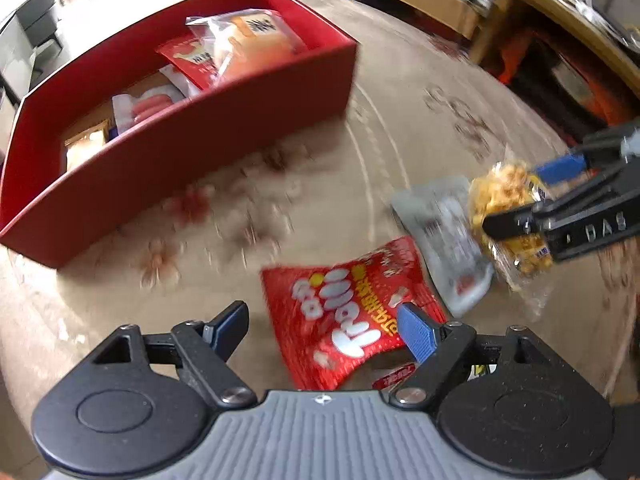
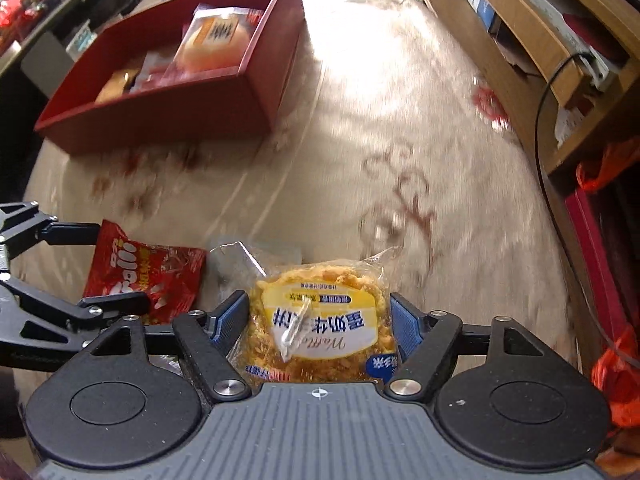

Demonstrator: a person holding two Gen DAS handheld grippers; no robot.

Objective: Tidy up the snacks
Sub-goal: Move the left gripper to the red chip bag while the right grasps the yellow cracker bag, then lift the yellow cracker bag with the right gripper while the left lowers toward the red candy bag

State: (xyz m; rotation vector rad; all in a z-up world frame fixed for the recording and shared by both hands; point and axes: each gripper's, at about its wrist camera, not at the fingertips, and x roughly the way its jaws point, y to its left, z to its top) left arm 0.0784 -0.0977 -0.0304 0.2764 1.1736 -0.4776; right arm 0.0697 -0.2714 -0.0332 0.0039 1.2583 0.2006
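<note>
Right gripper (image 2: pixel 319 326): both blue pads pressed on the sides of a waffle packet (image 2: pixel 320 320), held clear of the table (label upside down in its own view, clear sealed end pointing away from the gripper).

Left gripper (image 1: pixel 326 326): fingers spread wide, nothing between them, over a red candy bag (image 1: pixel 352 312) lying flat, long axis slanting toward the table's far right.

Grey pouch (image 1: pixel 448 236): flat, just beside the red bag.

Red box (image 1: pixel 168 148): far-left part of the patterned table (image 1: pixel 420 120), open-topped, holding several packets, a bun pack (image 1: pixel 248 44) at its far end.
</note>
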